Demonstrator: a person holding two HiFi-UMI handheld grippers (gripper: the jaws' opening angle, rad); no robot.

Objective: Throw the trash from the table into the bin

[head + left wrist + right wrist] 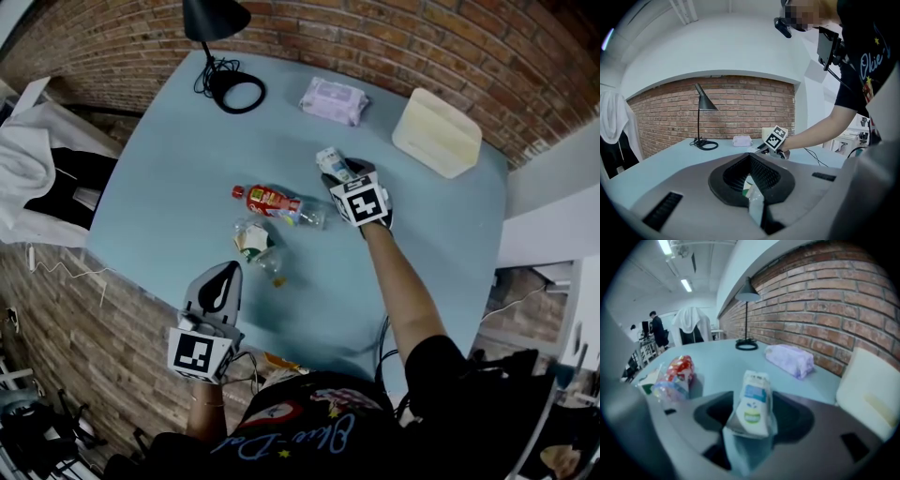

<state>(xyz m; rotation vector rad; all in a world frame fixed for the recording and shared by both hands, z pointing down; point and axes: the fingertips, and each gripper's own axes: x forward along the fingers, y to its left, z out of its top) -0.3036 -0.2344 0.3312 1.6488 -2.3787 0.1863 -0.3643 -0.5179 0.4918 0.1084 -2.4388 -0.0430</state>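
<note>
Head view has the right gripper [343,178] reaching to the upper middle of the blue table [169,159]. Its jaws are spread either side of a small white carton [328,159], which sits between them without being squeezed. Left of it lie a red-labelled bottle [274,201] and, just below that, a crumpled cup [251,238], and at the lower left the left gripper [229,272] hovers near the cup with its jaws closed on nothing.
</note>
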